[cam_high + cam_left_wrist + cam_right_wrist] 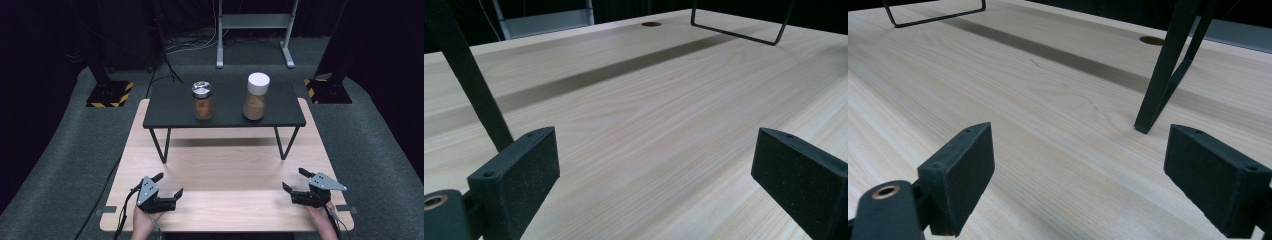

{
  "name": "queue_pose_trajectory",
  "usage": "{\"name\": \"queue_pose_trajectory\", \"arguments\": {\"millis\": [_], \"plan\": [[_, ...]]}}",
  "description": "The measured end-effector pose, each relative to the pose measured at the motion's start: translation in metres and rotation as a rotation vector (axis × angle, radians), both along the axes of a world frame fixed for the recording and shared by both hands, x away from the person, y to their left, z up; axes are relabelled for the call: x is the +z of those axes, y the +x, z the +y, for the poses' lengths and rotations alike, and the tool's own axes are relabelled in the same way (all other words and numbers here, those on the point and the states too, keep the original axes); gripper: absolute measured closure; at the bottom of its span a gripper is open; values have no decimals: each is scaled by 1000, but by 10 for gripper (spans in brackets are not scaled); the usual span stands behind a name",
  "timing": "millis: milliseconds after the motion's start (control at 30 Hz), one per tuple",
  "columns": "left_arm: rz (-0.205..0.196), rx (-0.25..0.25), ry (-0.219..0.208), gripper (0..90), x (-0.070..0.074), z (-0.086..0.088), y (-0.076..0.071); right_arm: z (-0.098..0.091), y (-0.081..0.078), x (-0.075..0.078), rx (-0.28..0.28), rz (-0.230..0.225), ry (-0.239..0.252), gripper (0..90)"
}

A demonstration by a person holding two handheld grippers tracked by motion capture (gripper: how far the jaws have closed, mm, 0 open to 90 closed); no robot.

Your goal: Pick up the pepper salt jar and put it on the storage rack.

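Well apart from each gripper (170, 184) (294, 181), both jars (202, 100) (256, 96) stand.

table (664, 125): pale wood, showing a smooth matt grain
pads (965, 170): looking rough, matt black
stand legs (1168, 65): showing matt black metal

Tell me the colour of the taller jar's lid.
White; the taller jar's lid shows best in the high view.

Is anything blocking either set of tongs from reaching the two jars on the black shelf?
Nothing visible does. The left tongs and right tongs sit open above the bare wooden table; the silver-lidded jar and white-lidded jar stand unobstructed on the raised black shelf.
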State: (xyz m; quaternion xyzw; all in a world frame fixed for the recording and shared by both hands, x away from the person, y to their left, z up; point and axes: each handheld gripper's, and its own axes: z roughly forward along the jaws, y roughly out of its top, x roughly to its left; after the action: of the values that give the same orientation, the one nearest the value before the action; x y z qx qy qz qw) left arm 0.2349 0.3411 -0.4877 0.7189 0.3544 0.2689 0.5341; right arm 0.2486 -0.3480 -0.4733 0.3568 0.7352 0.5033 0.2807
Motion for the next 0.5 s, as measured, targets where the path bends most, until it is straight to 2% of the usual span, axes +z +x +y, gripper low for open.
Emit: {"name": "queue_pose_trajectory", "arguments": {"millis": [500], "plan": [[1,1,1,47,0,0,0,0,0,0,1,1,-2,114]]}}
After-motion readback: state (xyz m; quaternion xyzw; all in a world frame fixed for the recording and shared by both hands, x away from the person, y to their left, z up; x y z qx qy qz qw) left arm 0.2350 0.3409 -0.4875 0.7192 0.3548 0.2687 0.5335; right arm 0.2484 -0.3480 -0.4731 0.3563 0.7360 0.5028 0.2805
